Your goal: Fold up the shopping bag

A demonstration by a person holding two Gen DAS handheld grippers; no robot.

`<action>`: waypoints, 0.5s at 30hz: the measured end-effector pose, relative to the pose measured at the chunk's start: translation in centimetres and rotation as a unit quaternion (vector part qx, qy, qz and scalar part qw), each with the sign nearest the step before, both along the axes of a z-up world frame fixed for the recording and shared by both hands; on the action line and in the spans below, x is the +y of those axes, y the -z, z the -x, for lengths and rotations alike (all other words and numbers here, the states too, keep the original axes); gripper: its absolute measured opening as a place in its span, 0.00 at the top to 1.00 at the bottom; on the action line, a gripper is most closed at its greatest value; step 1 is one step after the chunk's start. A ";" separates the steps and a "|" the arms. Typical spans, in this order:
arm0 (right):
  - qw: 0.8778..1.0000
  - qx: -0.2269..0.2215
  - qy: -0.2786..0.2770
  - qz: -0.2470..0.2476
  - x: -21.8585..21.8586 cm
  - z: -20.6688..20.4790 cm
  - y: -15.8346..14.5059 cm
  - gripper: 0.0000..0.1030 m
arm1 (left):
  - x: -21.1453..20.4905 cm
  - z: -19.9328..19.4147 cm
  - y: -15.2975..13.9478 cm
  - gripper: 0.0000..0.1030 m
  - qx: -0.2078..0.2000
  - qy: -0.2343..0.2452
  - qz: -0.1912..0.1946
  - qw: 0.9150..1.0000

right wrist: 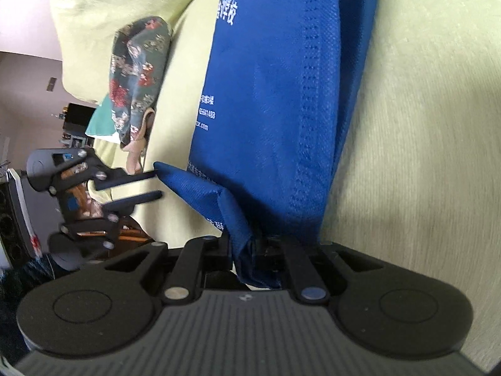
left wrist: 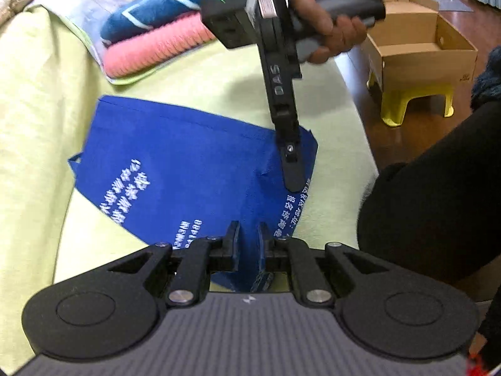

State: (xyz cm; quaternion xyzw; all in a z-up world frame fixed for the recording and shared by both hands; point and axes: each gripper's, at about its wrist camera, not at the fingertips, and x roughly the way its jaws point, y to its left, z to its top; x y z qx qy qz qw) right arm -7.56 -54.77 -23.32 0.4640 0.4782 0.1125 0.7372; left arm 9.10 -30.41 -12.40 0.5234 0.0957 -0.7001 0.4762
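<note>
Here the left gripper [left wrist: 249, 241] has its two fingers set a little apart with a fold of the blue shopping bag [left wrist: 188, 169] standing up between them. The right wrist view shows a clear gap between those fingers, with one corner of the bag at the upper fingertip, so whether they actually pinch the cloth cannot be told.

The right gripper [right wrist: 247, 247] is closed on a bunched edge of the bag, the cloth squeezed between its fingers and hanging out below them. From the left wrist view the same gripper comes down from above, its tip [left wrist: 292, 172] resting on the bag's right side, with the person's right hand [left wrist: 325, 22] wrapped around the handle.

The bag lies on a pale green sheet [left wrist: 37, 125], mostly flat, white printing on its face, with its near edge gathered toward the two grippers. A stitched strap [right wrist: 310, 94] runs along the bag.

Farther back on the sheet are a folded pink and blue towel stack [left wrist: 150, 40] and a floral cushion [right wrist: 137, 72]. Off the bed, a cardboard box [left wrist: 419, 47] sits on a yellow stool [left wrist: 413, 103] on the wooden floor.
</note>
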 end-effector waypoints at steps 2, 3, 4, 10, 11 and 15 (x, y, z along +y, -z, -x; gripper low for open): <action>1.000 0.004 0.002 -0.003 0.0 0.0 0.1 0.96 | -0.8 -0.1 1.3 0.90 0.001 -0.013 -0.014 1.000; 1.000 0.003 0.003 -0.005 0.0 0.1 0.2 0.96 | -1.0 -0.2 1.6 0.91 0.003 -0.018 -0.017 1.000; 1.000 0.003 0.006 -0.007 -0.1 0.2 0.3 0.96 | -1.2 -0.3 1.9 0.93 0.005 -0.023 -0.019 1.000; 1.000 -0.019 0.024 0.003 0.3 1.0 0.1 0.95 | -1.6 -0.4 2.2 0.97 0.010 -0.037 -0.027 0.999; 0.999 -0.027 0.035 0.011 0.5 1.3 -0.2 0.94 | -1.6 -0.4 2.2 0.97 0.010 -0.041 -0.026 0.999; 0.987 -0.072 0.104 0.100 2.0 4.0 -2.7 0.84 | -1.5 -0.1 2.2 0.97 0.012 -0.059 -0.018 0.998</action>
